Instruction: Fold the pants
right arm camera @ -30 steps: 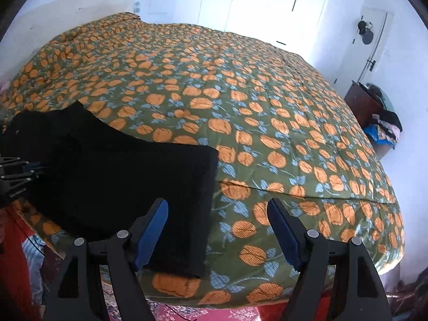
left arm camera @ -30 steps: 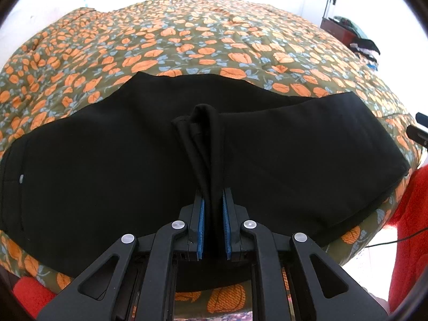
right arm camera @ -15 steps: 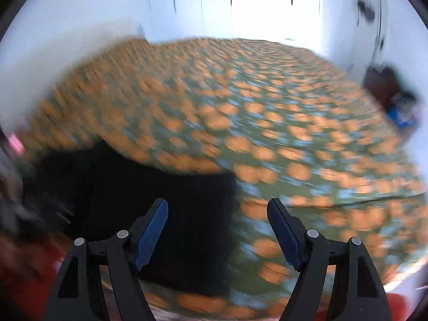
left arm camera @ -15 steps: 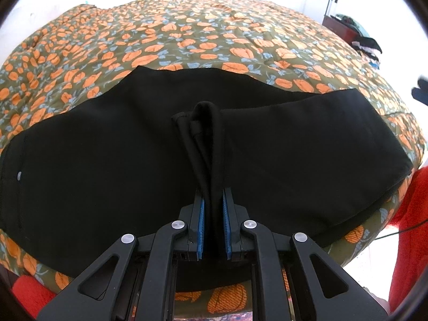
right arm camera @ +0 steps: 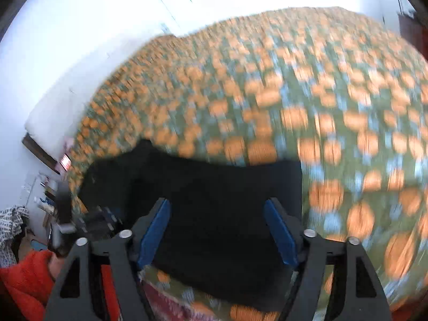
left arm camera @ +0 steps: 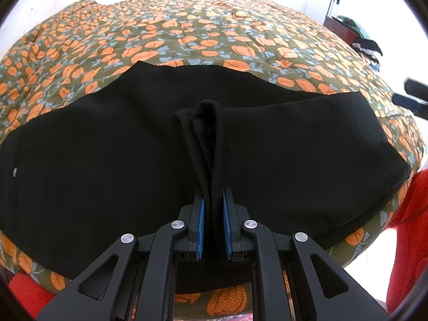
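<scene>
Slipping is risked where bunched pants (left arm camera: 107, 165) are clamped in left gripper (left arm camera: 213, 222) jaws; right gripper (right arm camera: 218, 230) jaws held apart.

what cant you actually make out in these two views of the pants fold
- Left wrist view: the pants' near edge is hidden behind the left gripper, which is shut on a bunched fold.
- Left wrist view: the right gripper is cut off by the frame edge.
- Right wrist view: motion blur smears the bedspread; the open right gripper shows no sign of contact with the pants.
</scene>
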Available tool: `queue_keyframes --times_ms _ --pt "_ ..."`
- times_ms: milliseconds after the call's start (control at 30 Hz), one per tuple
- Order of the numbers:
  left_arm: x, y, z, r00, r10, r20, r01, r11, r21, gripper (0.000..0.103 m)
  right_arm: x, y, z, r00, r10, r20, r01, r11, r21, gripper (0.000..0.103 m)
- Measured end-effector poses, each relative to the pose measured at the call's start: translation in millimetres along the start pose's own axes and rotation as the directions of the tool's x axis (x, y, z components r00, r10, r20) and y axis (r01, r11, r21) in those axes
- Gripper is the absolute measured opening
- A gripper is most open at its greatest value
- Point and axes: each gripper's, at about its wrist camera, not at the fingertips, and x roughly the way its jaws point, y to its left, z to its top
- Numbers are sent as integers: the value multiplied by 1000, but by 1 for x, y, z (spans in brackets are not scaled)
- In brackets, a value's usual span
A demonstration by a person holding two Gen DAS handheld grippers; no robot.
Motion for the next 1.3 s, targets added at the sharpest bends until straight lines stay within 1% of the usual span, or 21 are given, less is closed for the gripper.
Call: queue_keyframes --times_ms 100,167,233,300,367,467,567,600,633,700,733,800,833,867,933,1000,1033,1133,1200,1267,1300 --pt "0 2 0 1000 -1 0 1 1000 -3 11 27 -17 16 998 12 -65 -8 998 65 79" --pt "-1 2 0 1000 -5 2 5 1000 -4 12 54 -38 15 991 -18 -134 36 991 131 79" --pt "-1 1 -1 1000 -1 3 1 1000 0 12 81 -61 9 977 -22 -212 63 980 191 74" --pt "-1 1 -1 1000 -3 3 3 1000 -2 12 76 -60 11 981 -27 -191 61 982 178 74" --pt "1 4 0 1000 -13 -2 13 1000 -14 13 50 -45 15 992 -36 -125 53 988 142 74" --pt "4 8 2 999 -32 -9 31 999 -39 15 10 -19 14 998 29 -46 -24 995 100 75" --pt "4 10 2 999 -43 -12 42 998 -50 17 -5 1 -12 994 90 -58 -86 994 68 79" --pt "4 11 2 999 -42 -12 42 998 -54 21 -2 5 -20 993 90 -74 -86 995 59 79" --pt "4 12 1 999 -40 -11 39 997 -61 25 8 6 -38 989 69 -128 -64 997 43 79" --pt "0 16 1 999 -49 -7 48 995 -82 37 34 1 -61 971 1 -238 8 999 34 79" --pt "-3 19 0 999 -48 -3 48 994 -95 39 44 -2 -72 963 -33 -267 43 999 33 79" --pt "-15 29 -2 999 -49 24 52 990 -131 55 44 2 -74 968 -61 -245 60 998 -12 81" --pt "-21 36 -3 998 -54 44 60 986 -155 60 44 6 -71 966 -76 -248 68 997 -39 83" --pt "-28 46 -4 997 -51 66 62 981 -184 63 44 9 -70 965 -80 -249 69 996 -51 87" --pt "-37 67 -7 996 -2 91 26 967 -255 63 47 9 -74 966 -81 -244 70 996 -53 90" --pt "-40 97 -14 995 21 95 15 931 -365 63 49 13 -80 965 -107 -240 83 991 -109 94" --pt "-41 114 -20 996 21 91 21 901 -433 63 52 16 -83 963 -120 -240 88 987 -138 98" --pt "-51 162 -42 993 33 118 46 790 -611 63 60 31 -90 952 -184 -243 126 963 -237 103" --pt "-68 192 -60 983 80 167 63 702 -710 64 65 36 -92 945 -224 -240 156 949 -273 103" --pt "-79 217 -79 972 138 189 70 599 -798 68 62 35 -94 945 -225 -239 159 950 -269 103" --pt "-84 233 -93 966 165 199 85 524 -848 69 61 32 -93 947 -213 -239 153 957 -249 103"
